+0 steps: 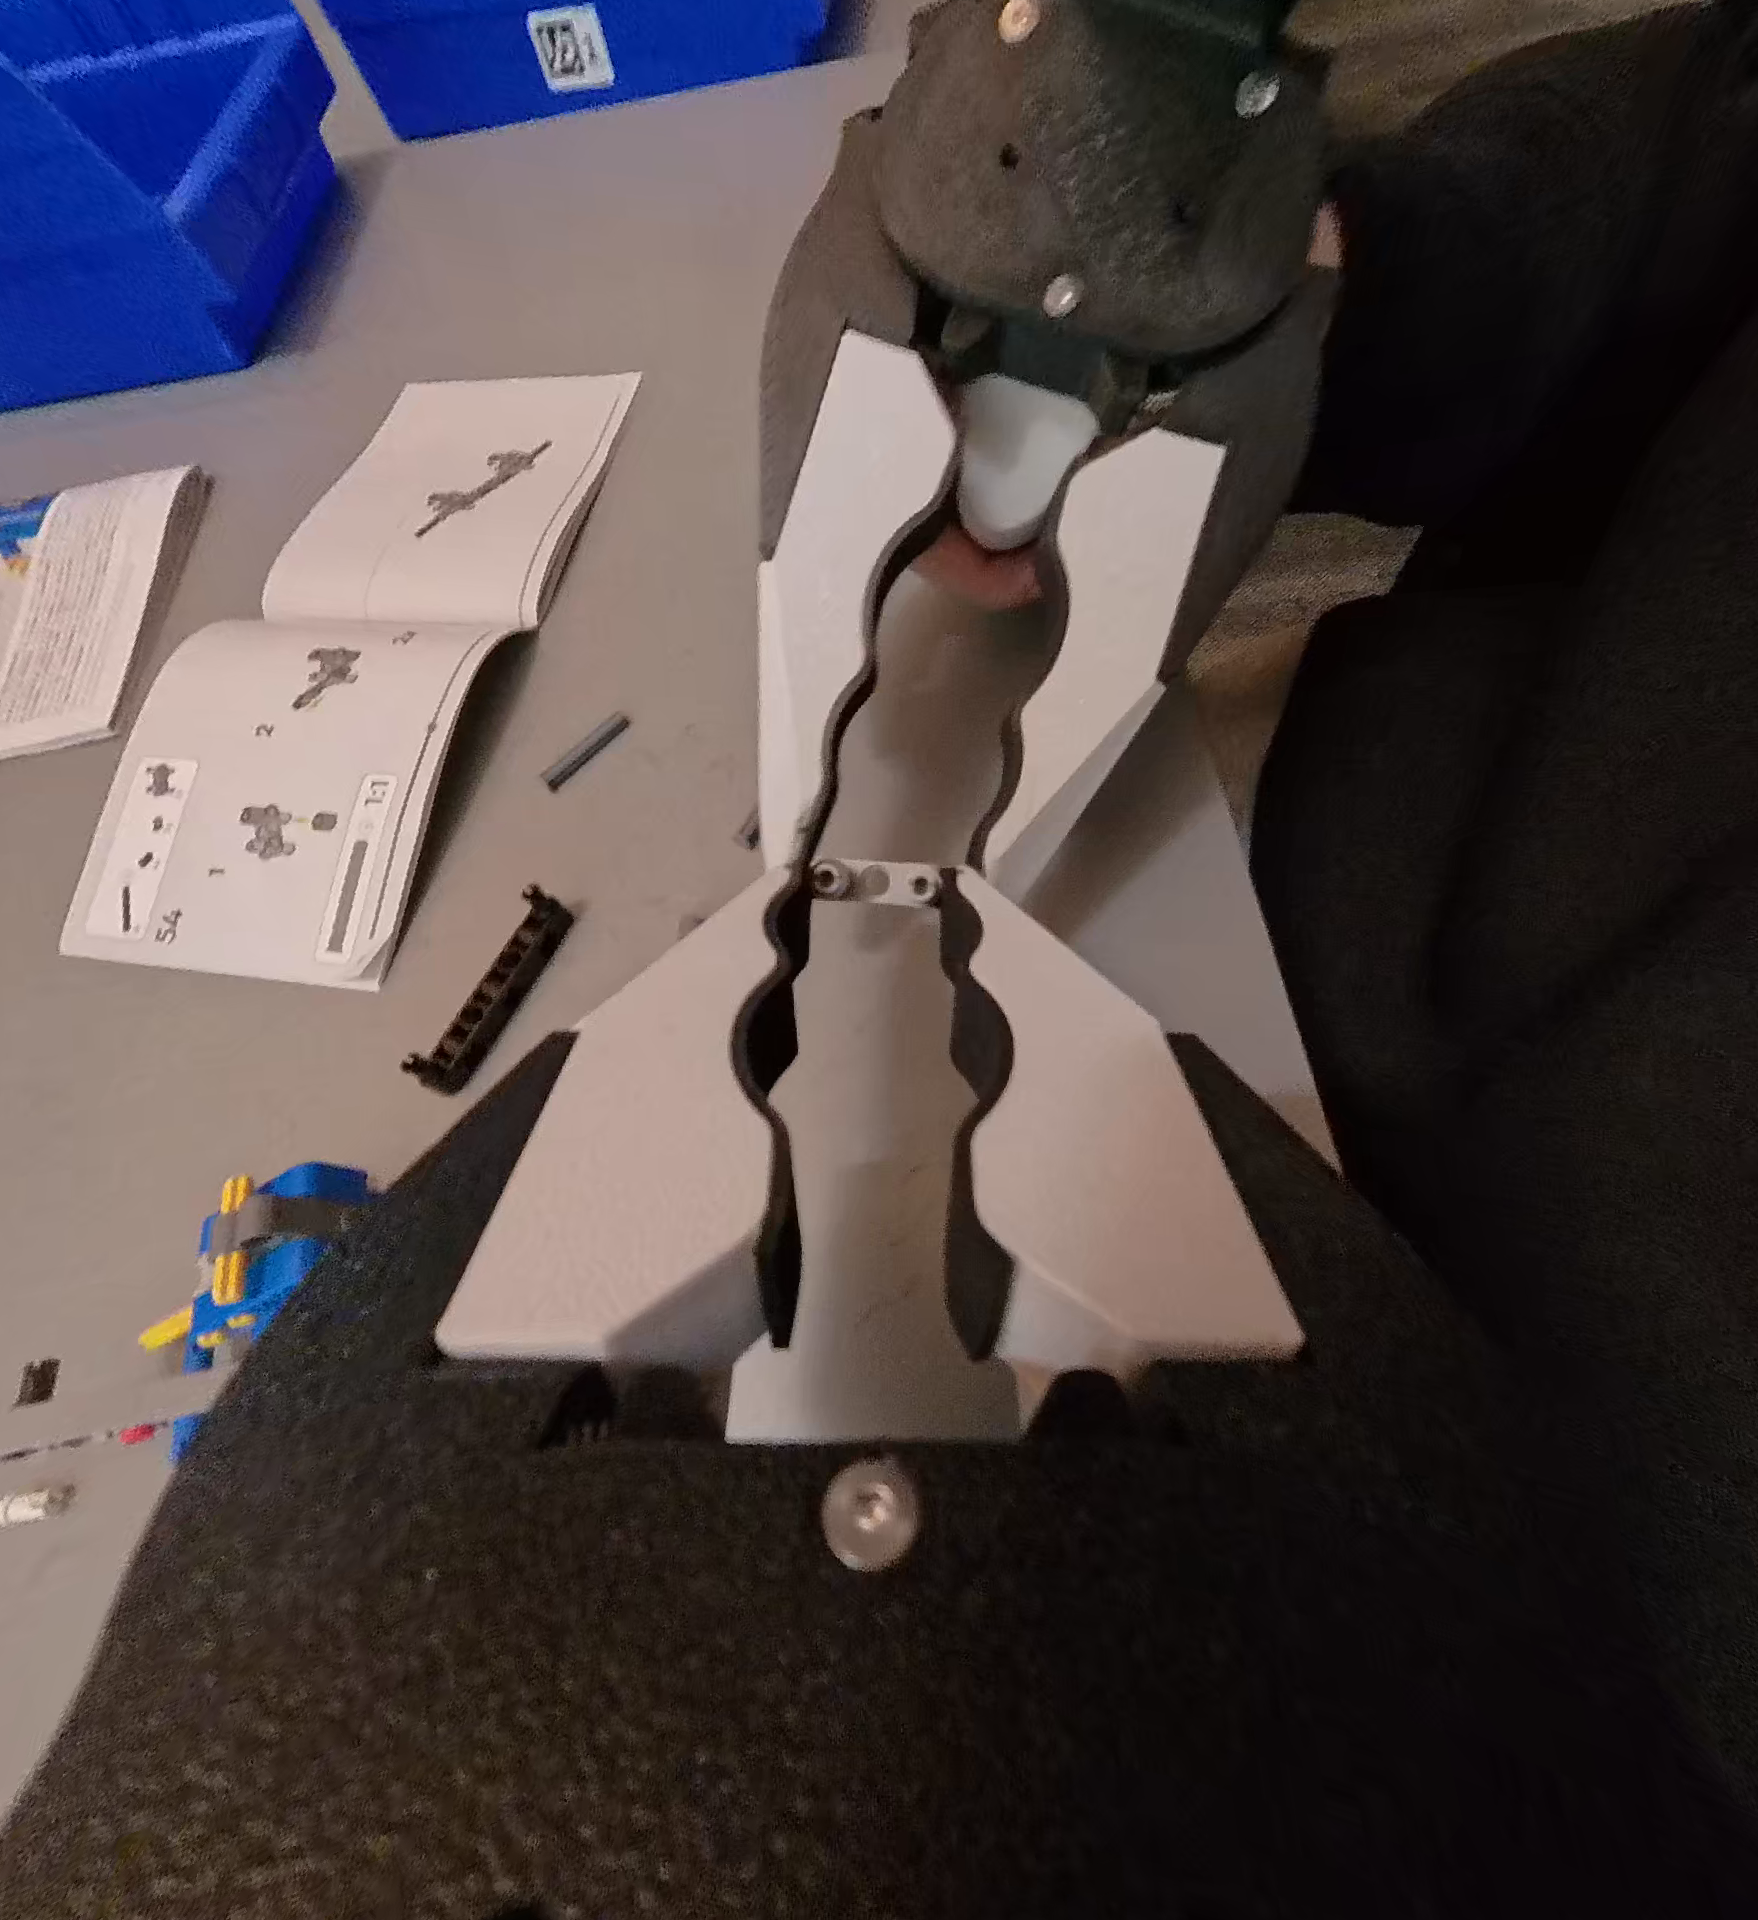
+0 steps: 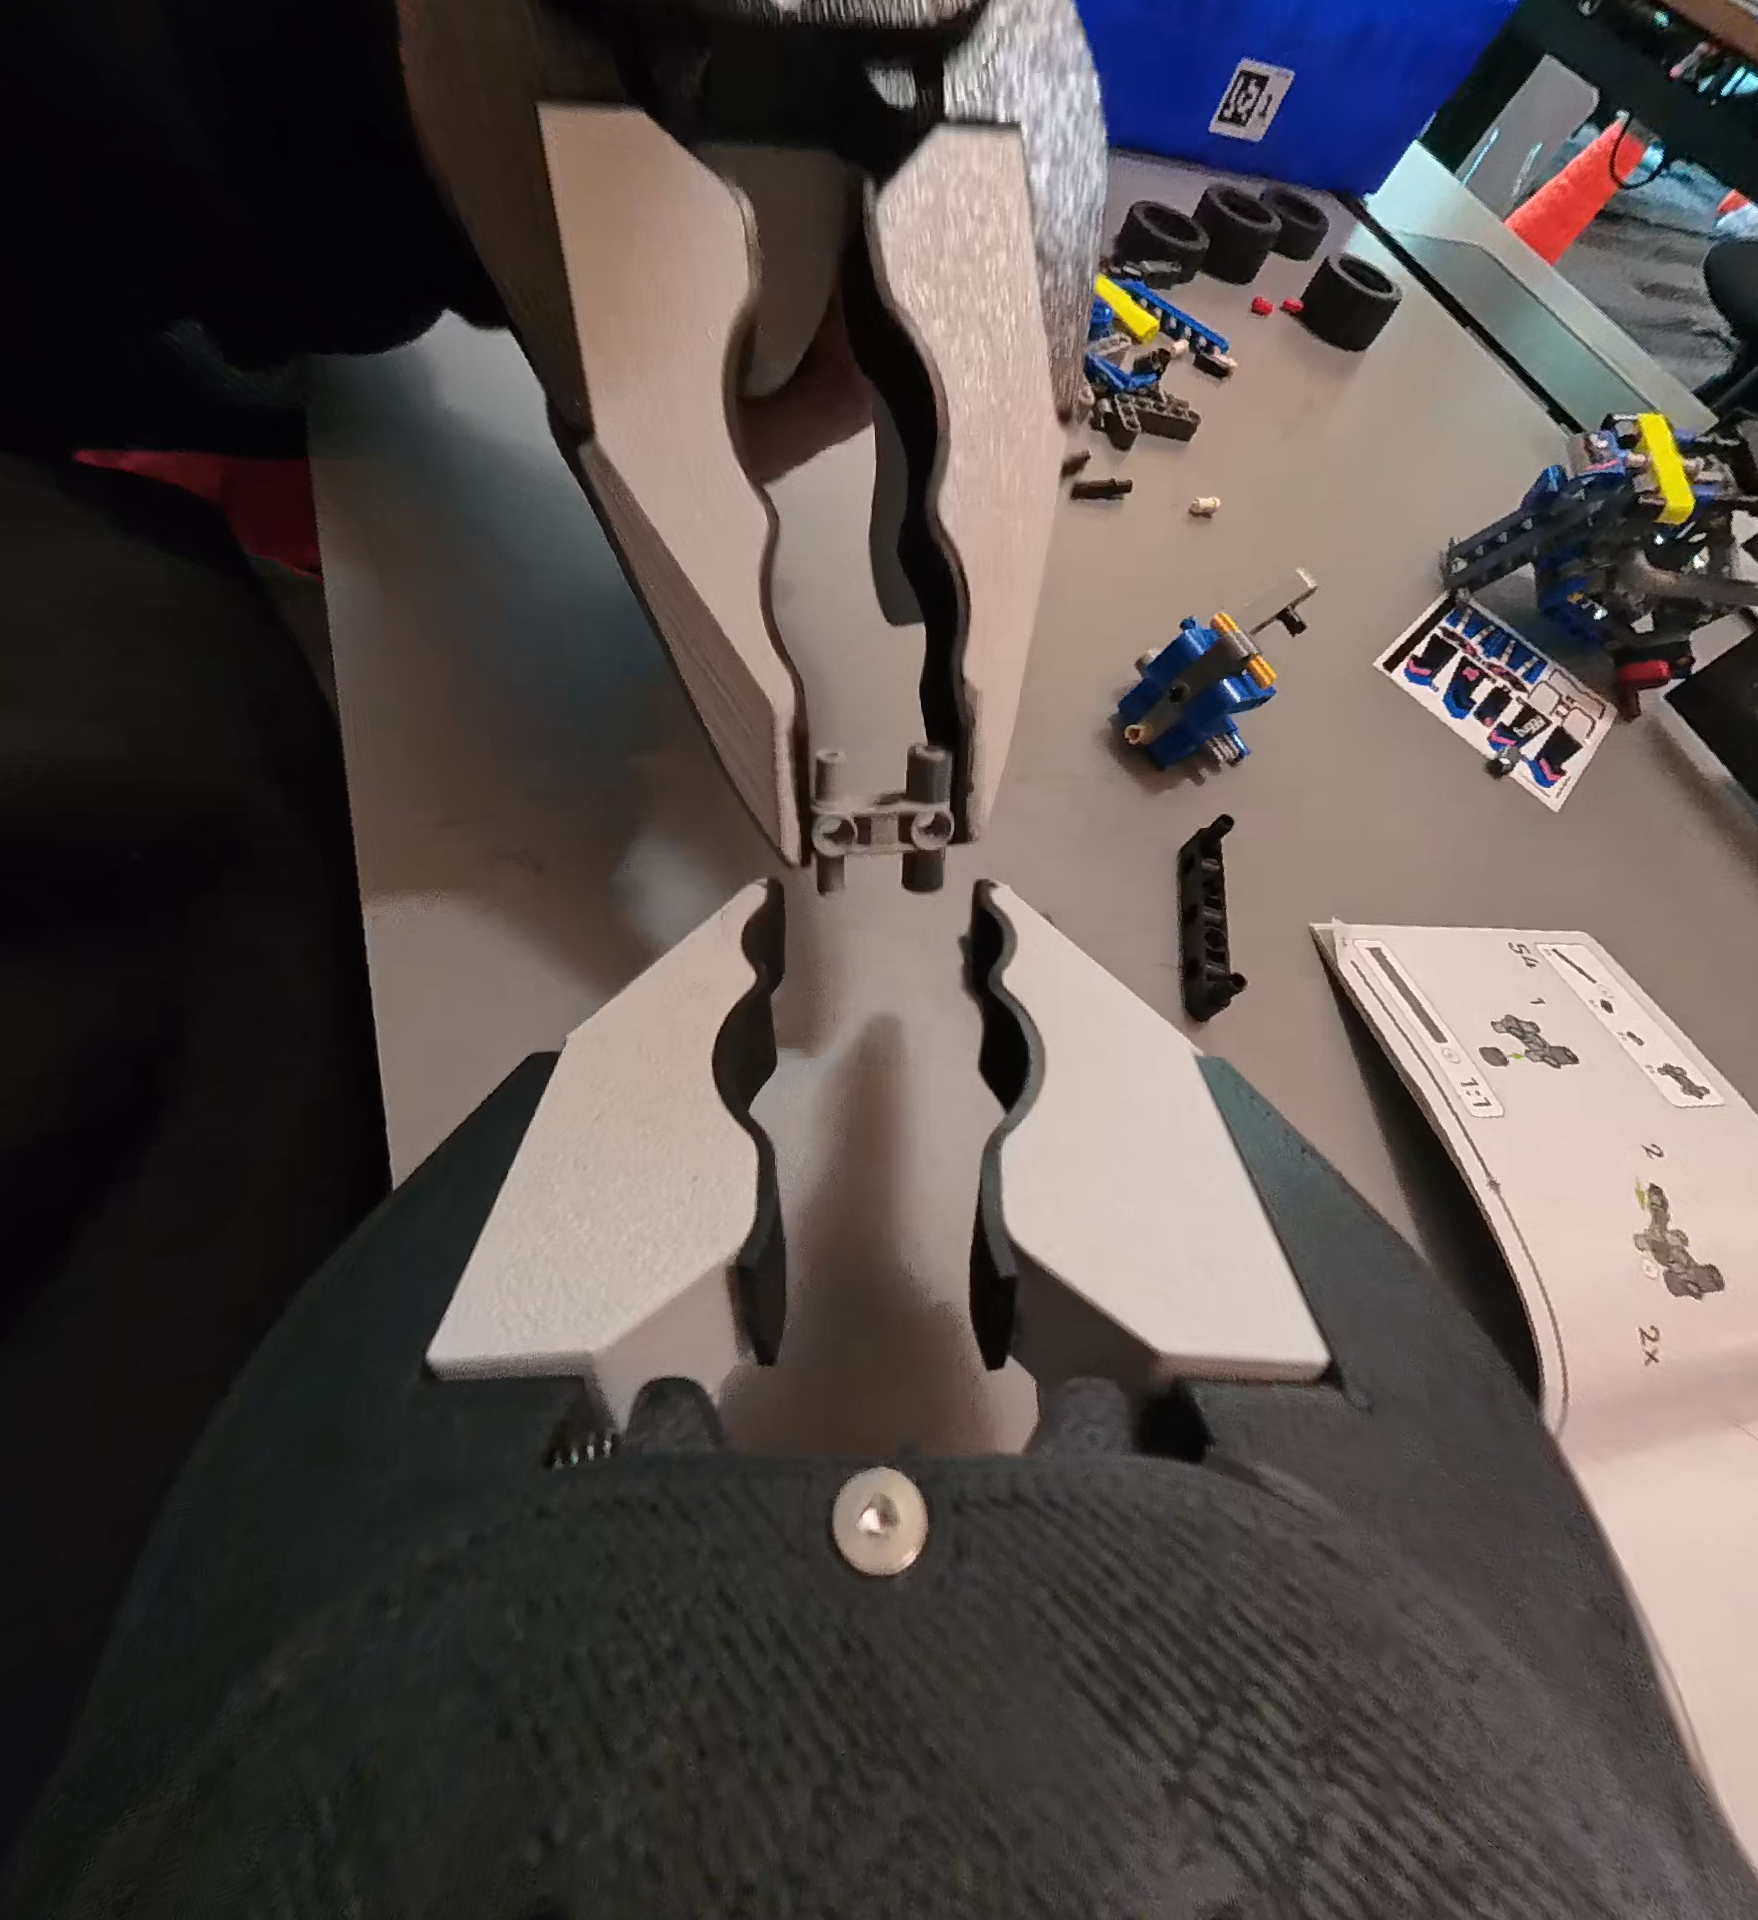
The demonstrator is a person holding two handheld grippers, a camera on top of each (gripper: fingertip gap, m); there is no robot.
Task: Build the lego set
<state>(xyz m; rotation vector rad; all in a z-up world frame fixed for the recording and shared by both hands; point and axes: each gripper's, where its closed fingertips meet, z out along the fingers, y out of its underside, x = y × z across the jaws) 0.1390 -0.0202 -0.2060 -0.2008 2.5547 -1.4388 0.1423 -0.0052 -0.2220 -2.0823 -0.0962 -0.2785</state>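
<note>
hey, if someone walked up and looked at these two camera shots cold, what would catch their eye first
Probably the two grippers meeting tip to tip mid-frame: the left gripper pinches a small grey lego connector with two pins, while the right gripper sits open just below it. Next, the blue and yellow lego sub-assembly on the grey table, and the open instruction booklet.

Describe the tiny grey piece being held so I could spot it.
Over the table, the left gripper points at the open right gripper. It pinches the grey piece at its tip. Unlike the black beam and blue assembly lying nearby, it is held up: a short bar with two pins through it.
</note>
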